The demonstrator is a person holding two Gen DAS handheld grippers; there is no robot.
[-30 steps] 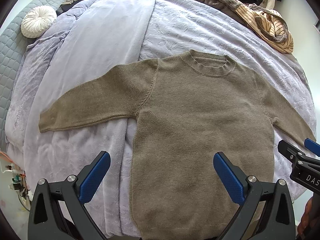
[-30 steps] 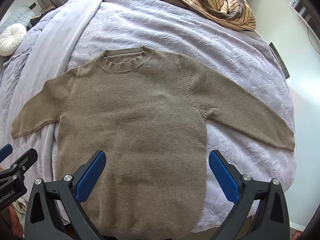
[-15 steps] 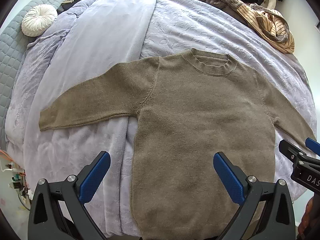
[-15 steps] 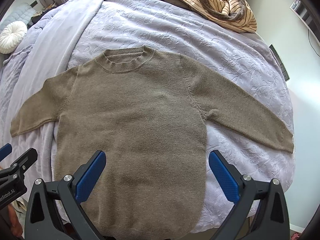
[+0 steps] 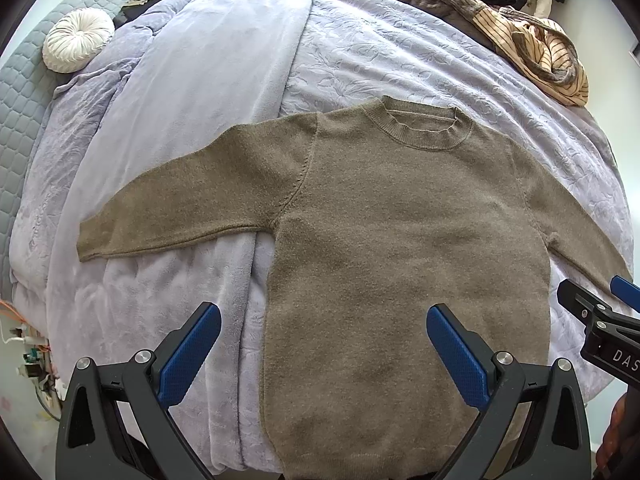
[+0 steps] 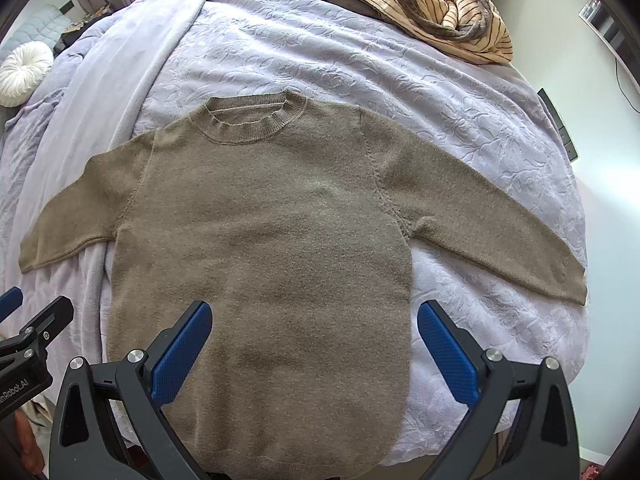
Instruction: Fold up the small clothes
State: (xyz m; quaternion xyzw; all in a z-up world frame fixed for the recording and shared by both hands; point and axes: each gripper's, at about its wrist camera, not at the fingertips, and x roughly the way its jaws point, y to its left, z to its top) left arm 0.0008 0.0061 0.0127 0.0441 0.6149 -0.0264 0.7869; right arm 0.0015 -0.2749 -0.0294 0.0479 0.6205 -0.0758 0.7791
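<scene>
So the olive-brown knit crew-neck sweater (image 5: pixel 400 248) is lying flat and face up across the middle of both frames, on the lavender embossed bedspread (image 5: pixel 400 60). Neckline is toward the top, hem runs off the bottom edge, both sleeves fanned out to the sides. Nothing is folded yet as far as I can tell.

The left gripper (image 5: pixel 320 354) hangs above the lower body of the sweater with its blue-padded fingers spread wide, holding nothing. Same story for the right gripper (image 6: pixel 314 348): wide apart, empty, over the hem area. Neither one looks to be touching the knit.

My guess is the first fold is a sleeve. What I'd do: go for the cuff at centre left of the left view (image 5: pixel 90 242) with the left tool, and the cuff at the right edge of the right view (image 6: pixel 568 280) with the other. Pinch only the sweater layers, since that soft bedspread will happily come along if you dig in too deep. Then lay each sleeve across the chest and keep the shoulder seam straight so the body doesn't bunch.

There's a pile of striped tan clothes (image 6: pixel 452 12) in the upper right and a round white pleated cushion (image 5: pixel 78 38) in the upper left, both well clear.
</scene>
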